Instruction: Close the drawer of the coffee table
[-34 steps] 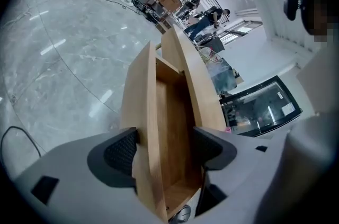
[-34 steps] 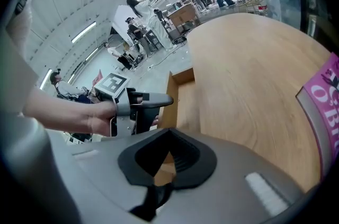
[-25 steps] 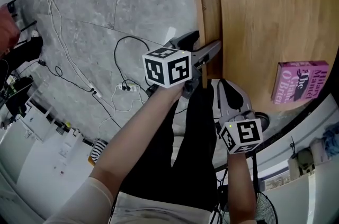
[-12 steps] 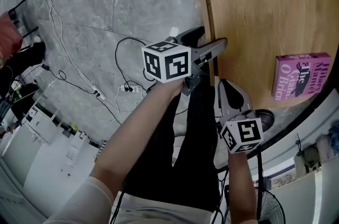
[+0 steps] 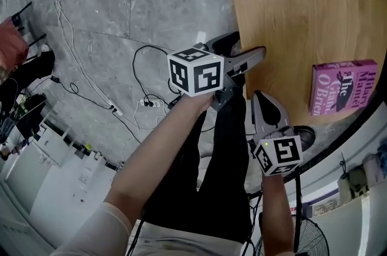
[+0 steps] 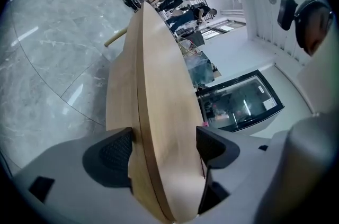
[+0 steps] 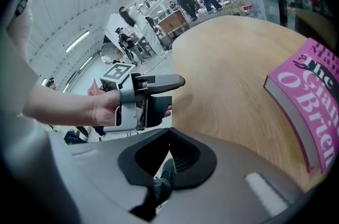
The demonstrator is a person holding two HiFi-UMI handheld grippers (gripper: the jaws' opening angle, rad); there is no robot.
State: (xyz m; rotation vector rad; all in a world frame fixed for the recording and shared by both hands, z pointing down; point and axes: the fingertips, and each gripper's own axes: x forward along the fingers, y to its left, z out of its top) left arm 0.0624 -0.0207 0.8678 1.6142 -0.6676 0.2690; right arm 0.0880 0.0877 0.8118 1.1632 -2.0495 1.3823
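Note:
The round wooden coffee table (image 5: pixel 296 0) fills the upper right of the head view. None of its drawer shows past the rim there. In the left gripper view a wooden drawer front (image 6: pixel 117 96) lies under the top (image 6: pixel 159 69), close behind the rim. My left gripper (image 5: pixel 250 43) is open. Its jaws have just been opening and now straddle the table's rim (image 6: pixel 164 146). The right gripper view shows it (image 7: pixel 172 95) at the table's edge too. My right gripper (image 5: pixel 261 97) hangs shut and empty, just off the near rim (image 7: pixel 168 135).
A pink book (image 5: pixel 341 88) lies on the table near its right edge (image 7: pixel 310 96). Cables and a power strip (image 5: pixel 145 101) trail over the grey marble floor. White cabinets (image 5: pixel 54 170) stand at the lower left, a fan (image 5: pixel 302 242) at the bottom right.
The drawer that stuck out at the table's left edge has slid in under the top. My left gripper followed it to the right, with its jaws spread wider. The right gripper stayed put.

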